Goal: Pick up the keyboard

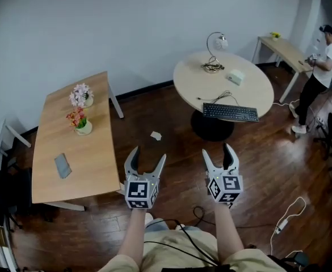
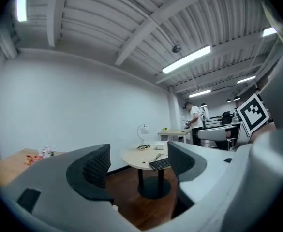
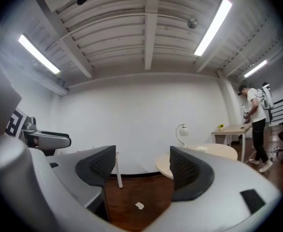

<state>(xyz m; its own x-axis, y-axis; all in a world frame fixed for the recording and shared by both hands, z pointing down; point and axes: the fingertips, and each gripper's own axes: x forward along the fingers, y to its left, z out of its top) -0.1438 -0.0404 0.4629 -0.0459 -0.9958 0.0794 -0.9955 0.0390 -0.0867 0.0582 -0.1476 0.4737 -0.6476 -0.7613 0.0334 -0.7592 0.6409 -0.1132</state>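
Both grippers are in the lower middle of the head view, held out level over the dark wood floor point(image 1: 171, 123), nowhere near the target.

- left gripper point(image 1: 148, 154): jaws spread, nothing between them. Its own view looks through the gap at the round table.
- right gripper point(image 1: 217, 150): jaws spread, empty too. Through its gap only the floor and a scrap of paper point(image 3: 139, 206) show, with the table edge behind the right-hand jaw.
- keyboard point(image 1: 230, 112): black, flat on the near edge of the round table point(image 1: 194, 84), upper right of centre in the head view. Its cable runs back across the tabletop. It is well apart from both grippers and untouched.
- Also on that table: a desk lamp point(image 1: 214, 50) at the far side and a small white box point(image 1: 235, 76) just beyond the keyboard.
- Left of frame: a rectangular wooden table point(image 1: 97, 152) with two flower pots point(image 1: 82, 95) and a flat grey item point(image 1: 62, 166); can't tell what that item is.
- Upper right corner: a person point(image 1: 319, 72) stands at a narrow desk point(image 1: 285, 50).
- Cables lie on the floor at lower right.
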